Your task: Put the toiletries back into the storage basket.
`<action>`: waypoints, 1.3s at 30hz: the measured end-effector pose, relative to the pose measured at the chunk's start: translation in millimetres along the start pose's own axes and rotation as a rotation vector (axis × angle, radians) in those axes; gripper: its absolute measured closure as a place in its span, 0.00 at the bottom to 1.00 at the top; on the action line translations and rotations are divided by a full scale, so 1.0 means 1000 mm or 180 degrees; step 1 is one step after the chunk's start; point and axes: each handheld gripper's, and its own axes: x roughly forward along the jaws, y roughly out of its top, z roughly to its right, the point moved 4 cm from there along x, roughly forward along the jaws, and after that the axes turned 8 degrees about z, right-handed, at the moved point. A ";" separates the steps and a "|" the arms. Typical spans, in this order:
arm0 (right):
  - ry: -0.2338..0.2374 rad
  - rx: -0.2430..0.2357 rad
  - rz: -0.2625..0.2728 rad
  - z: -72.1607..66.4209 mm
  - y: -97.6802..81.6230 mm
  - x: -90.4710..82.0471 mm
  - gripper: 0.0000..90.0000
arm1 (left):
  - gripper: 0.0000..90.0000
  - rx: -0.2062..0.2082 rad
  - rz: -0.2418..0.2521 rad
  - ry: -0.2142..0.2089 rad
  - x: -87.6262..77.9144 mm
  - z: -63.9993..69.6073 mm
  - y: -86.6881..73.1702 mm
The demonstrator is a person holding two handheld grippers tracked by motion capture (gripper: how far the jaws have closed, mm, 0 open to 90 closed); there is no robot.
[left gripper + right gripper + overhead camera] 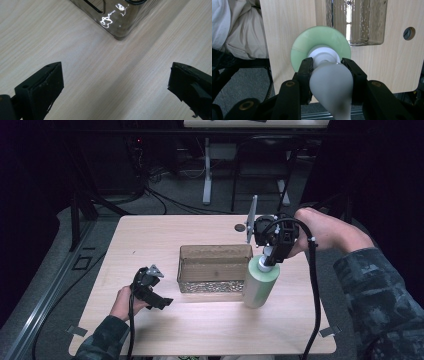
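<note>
Just off the box's right-hand corner, at about four o'clock from the counter's middle in the high view, we see a pale green bottle [260, 286] with a white pump top. It leans slightly, its base low over or on the counter [210, 330]; we cannot tell which. Our right gripper [272, 255] comes down on it from twelve o'clock and is clamped on the white pump neck; in the right gripper view the two black jaws press either side of that neck [325, 55], with the green shoulder [299, 50] spreading below. At nine o'clock from the bottle, just beside it, stands an open clear box [215, 268] with a brownish inside. Well apart, at eight o'clock from the box, our left gripper [159, 292] rests in the left hand [125, 302], its jaws spread wide over bare wood, with the box's corner [120, 27] ahead of them.
</note>
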 end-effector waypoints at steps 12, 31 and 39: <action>0.0022 0.0004 -0.0023 0.001 0.000 -0.008 0.69 | 0.00 -0.0006 -0.0032 -0.0019 0.002 -0.001 0.000; 0.0075 -0.0042 -0.0037 0.009 0.012 -0.020 0.69 | 0.00 -0.0070 -0.0048 0.0013 0.003 -0.006 -0.003; 0.0015 -0.0068 -0.0047 0.010 0.020 -0.031 0.69 | 0.00 -0.0074 -0.0072 0.0000 0.004 -0.006 -0.003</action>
